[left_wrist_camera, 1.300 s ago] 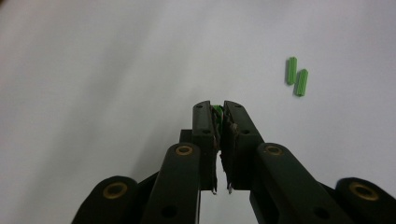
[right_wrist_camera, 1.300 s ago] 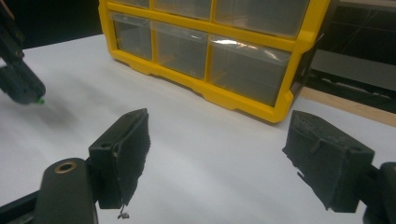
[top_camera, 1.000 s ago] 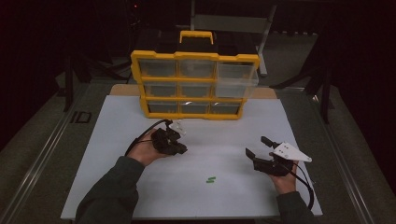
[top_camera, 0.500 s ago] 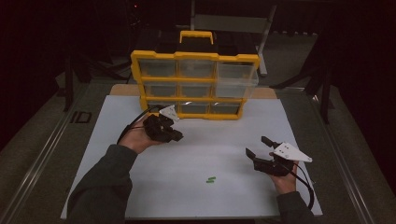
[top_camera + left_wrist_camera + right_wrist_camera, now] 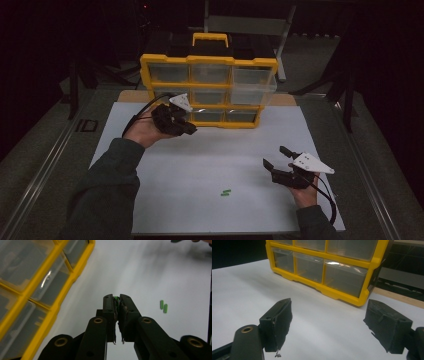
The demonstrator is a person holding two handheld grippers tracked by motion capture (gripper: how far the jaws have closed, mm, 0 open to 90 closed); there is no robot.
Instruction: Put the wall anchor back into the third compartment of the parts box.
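The yellow drawer cabinet (image 5: 209,90) stands upright at the far side of the white worktop (image 5: 235,150), its clear drawers facing the person. It rises just beyond the left gripper's fingers and well beyond the right gripper's fingers.

The left gripper (image 5: 189,127) is held up off the worktop close in front of the cabinet's lower drawers, with the left hand (image 5: 145,131) cupped under it and the sleeve running back toward the near edge. In the left gripper view its fingers (image 5: 109,306) are pressed almost together, pinching a small green piece (image 5: 116,299) whose tip shows between the pads.

The right gripper (image 5: 276,157) sits low near the worktop, well apart from the left one, with the right hand (image 5: 304,192) behind it. Its fingers (image 5: 279,320) stand wide apart with nothing between them, pointing toward the cabinet.

Two green pieces (image 5: 226,192) lie side by side on the worktop, between the two grippers and nearer the person than either set of fingers.
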